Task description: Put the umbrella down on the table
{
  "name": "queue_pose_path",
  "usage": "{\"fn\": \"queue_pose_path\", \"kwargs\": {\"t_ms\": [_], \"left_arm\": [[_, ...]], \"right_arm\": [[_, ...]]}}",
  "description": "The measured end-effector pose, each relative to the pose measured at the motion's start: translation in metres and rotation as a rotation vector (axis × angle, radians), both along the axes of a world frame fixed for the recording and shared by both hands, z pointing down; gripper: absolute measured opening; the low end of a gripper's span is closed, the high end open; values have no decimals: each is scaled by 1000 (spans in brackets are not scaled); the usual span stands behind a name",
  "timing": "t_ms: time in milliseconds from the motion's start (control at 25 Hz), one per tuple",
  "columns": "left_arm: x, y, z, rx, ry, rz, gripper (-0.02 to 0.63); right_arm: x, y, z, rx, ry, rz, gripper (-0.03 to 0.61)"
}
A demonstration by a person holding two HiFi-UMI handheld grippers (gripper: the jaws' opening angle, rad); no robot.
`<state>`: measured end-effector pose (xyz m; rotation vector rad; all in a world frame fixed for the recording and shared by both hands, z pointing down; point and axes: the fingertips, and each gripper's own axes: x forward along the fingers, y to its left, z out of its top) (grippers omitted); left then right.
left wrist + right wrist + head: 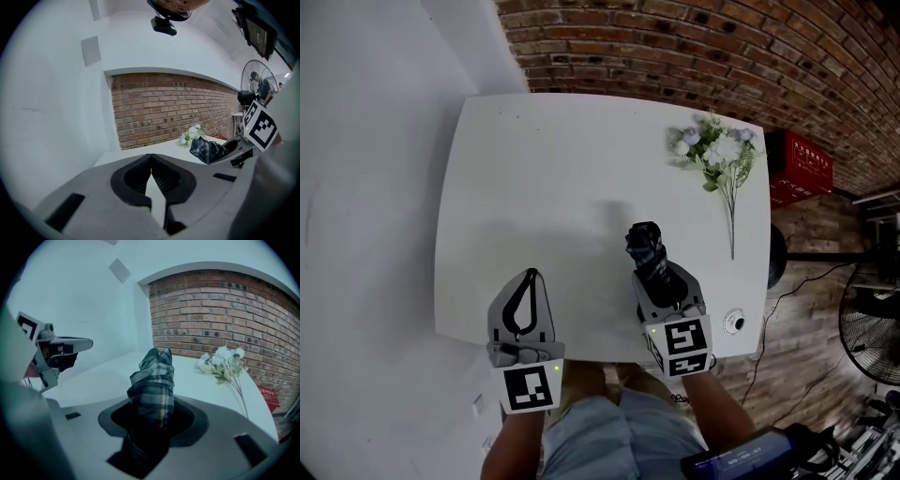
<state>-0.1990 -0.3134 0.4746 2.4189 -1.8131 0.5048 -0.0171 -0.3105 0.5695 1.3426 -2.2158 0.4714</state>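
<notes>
The folded dark plaid fabric umbrella (pixel 647 246) is jutting from the half-open jaws of the right gripper (pixel 659 278), which are clamping it over the white table's (pixel 544 159) near edge, seemingly for setting down, while the left gripper (pixel 530 275) is waiting closed and empty.

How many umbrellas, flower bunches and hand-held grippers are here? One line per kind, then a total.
Folded dark plaid fabric umbrella: 1
Bunch of white and pale blue flowers: 1
Grey hand-held gripper: 2, the left hand-held gripper and the right hand-held gripper
Total: 4
</notes>
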Motion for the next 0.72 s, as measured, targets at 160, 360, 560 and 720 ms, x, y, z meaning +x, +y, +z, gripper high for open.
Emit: {"fn": "queue_pose_path", "kwargs": {"t_ms": [160, 360, 560, 720], "left_arm": [[-2, -2, 3, -7, 1, 3, 9], [-6, -6, 5, -10, 5, 7, 8], [-11, -10, 5, -11, 4, 5, 8], [-13, -10, 2, -12, 1, 7, 9]], "right_arm": [[0, -2, 6, -34, 11, 2, 189], [-4, -5, 16, -102, 33, -14, 192], [-8, -7, 28, -155, 56, -17, 198], [-8, -5, 39, -206, 87, -32, 202]]}}
